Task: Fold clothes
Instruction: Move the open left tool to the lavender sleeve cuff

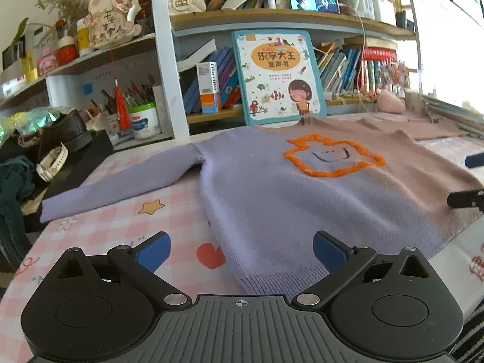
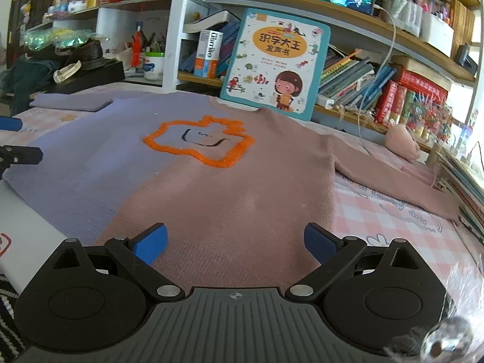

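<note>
Fuzzy knit sweater (image 1: 272, 187), half lilac, half dusty pink, lies flat on the checked tabletop (image 1: 115, 227), sleeves spread. Left gripper (image 1: 240, 249) and right gripper (image 2: 236, 242) fingers gape, empty, at its ribbed hem.

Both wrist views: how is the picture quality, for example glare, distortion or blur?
Left wrist view: strong fisheye bending of the shelves, the window side at right washed out by glare, the sweater evenly lit and sharp. Right wrist view: the same curved edges, bright overexposure at the far right, and a blurred shiny object very near the lens in the bottom right corner.
</note>
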Demonstrator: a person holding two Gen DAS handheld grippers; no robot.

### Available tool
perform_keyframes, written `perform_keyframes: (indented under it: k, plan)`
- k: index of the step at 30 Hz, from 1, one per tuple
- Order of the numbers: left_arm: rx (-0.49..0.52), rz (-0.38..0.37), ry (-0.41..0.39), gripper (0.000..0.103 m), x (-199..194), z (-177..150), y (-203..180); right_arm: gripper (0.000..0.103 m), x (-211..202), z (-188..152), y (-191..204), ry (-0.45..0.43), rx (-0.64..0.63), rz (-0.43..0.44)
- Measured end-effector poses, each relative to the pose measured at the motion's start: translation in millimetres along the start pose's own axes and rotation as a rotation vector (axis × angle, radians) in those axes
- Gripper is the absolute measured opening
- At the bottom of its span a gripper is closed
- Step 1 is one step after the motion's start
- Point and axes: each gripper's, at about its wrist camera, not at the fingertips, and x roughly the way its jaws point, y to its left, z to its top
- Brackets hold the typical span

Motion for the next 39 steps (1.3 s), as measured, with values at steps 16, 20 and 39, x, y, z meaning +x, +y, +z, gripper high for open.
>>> perform_keyframes:
  k: [16, 20, 39]
  plan:
    - [-0.03, -0.015, -0.024, 0.102, -4, -3, 13, 0.098, 20, 35, 49, -0.069, -0.12, 0.086]
    - [-0.057, 0.0, -0.037, 0.102, -5, -3, 23, 0.098, 29, 44, 63, -0.076, -0.147, 0.109]
    - [-0.214, 0.097, -0.064, 0.102, -4, -10, 83, 0.098, 68, 84, 96, -0.09, -0.135, 0.188]
